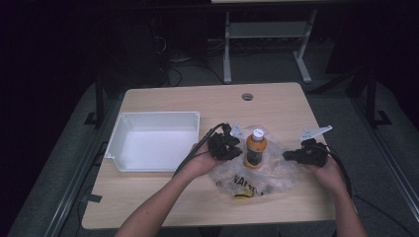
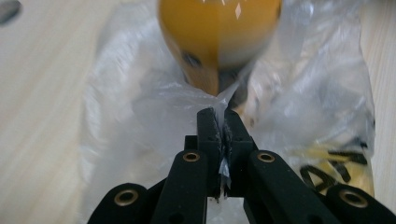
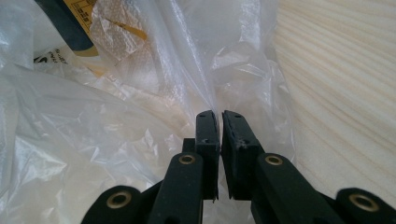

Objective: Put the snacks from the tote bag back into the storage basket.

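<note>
An orange bottle [image 1: 255,148] with a white cap stands upright inside a clear plastic bag [image 1: 276,175] on the wooden table [image 1: 197,98]. My left gripper [image 1: 238,152] is just left of the bottle. In the left gripper view its jaws [image 2: 222,114] are shut on a fold of the bag [image 2: 140,126], with the bottle [image 2: 219,32] close ahead. My right gripper [image 1: 286,155] is at the bag's right side. In the right gripper view it [image 3: 219,114] is shut on the bag's film [image 3: 93,116]. Yellow and black print shows through the bag near the front.
A white tray [image 1: 116,143] stands to the left of my left hand, with nothing in it. A round cable hole [image 1: 247,96] sits near the table's far edge. Bare wood [image 3: 341,93] lies right of the bag. Cables trail from both grippers toward the person.
</note>
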`<act>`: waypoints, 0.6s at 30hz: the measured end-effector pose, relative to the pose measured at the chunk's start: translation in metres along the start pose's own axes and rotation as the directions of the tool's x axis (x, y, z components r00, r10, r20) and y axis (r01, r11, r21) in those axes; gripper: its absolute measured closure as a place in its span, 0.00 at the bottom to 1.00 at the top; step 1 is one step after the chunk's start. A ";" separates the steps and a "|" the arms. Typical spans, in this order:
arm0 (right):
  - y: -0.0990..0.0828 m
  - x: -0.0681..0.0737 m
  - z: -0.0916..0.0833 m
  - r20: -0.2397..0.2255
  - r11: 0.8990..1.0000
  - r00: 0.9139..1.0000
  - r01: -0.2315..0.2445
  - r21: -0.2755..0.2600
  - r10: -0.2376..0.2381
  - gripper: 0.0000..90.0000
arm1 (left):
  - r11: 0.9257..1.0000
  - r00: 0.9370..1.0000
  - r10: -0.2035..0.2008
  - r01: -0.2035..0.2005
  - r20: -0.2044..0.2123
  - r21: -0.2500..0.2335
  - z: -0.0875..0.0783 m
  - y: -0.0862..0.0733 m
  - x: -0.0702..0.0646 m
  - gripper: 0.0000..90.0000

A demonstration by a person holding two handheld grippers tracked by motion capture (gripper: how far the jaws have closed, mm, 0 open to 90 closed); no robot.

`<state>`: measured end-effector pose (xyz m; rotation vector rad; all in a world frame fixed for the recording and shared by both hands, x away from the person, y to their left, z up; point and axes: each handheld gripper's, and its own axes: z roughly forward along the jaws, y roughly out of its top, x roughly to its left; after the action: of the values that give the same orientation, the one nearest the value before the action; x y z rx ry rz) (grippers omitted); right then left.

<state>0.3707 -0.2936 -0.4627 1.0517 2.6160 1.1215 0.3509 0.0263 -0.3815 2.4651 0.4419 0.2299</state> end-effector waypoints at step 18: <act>0.000 0.000 0.001 -0.001 1.000 1.000 -0.007 0.007 0.007 0.94 | 0.997 0.998 -0.044 0.040 0.051 0.072 0.041 -0.050 -0.015 0.98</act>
<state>0.3706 -0.2933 -0.4636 1.0623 2.6209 1.1150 0.3348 0.0367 -0.4450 2.5219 0.4863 0.1339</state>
